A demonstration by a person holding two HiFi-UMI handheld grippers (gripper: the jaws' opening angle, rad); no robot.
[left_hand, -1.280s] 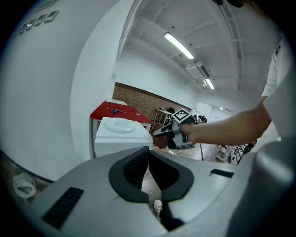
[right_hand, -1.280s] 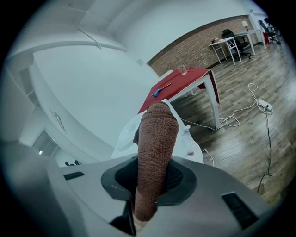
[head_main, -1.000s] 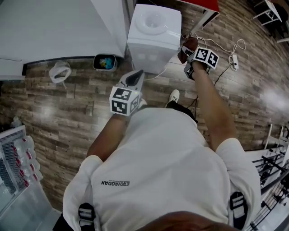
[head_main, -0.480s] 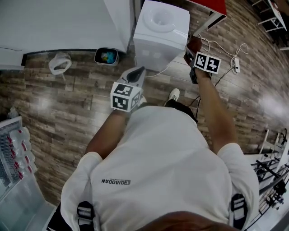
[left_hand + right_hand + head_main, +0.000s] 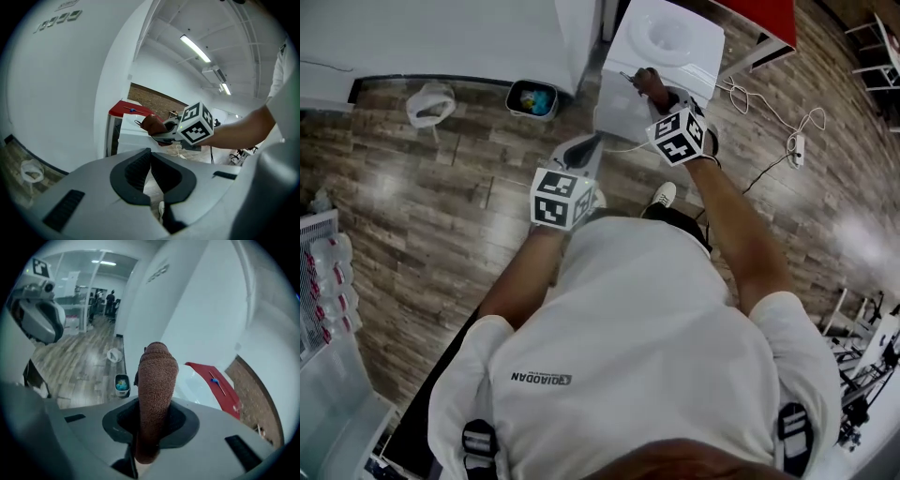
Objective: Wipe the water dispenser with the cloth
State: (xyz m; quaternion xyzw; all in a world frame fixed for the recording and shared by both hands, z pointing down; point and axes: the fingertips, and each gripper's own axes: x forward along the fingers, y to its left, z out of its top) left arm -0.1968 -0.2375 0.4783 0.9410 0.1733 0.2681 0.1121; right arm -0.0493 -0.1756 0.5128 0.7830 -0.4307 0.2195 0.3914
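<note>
1. Head view: the floor is grey-brown wood-look planking, glossy enough to carry bright reflections at the right.
2. A white wall fills the upper left. At its foot stand a small bin with blue contents and, well apart to the left, a white ring-shaped object.
3. A red tabletop shows at the top edge behind the dispenser. A white cable runs across the floor to a power strip on the right.
4. The water dispenser stands on the floor just right of the wall. It is a white box with a round recess in its top.
5. The cloth is brown, with a looped terry texture that reads clearly in the right gripper view. It is bunched into a thick roll that sticks out past the jaw tips.
6. The right claw is clamped on the cloth and holds it at the near edge of the dispenser's top, above the front face. The left gripper view shows the same from the side, with the cloth against the white top edge.
7. The left claw is held lower, in front of the dispenser and apart from it. Its dark pads meet at the tips and nothing is between them.
</note>
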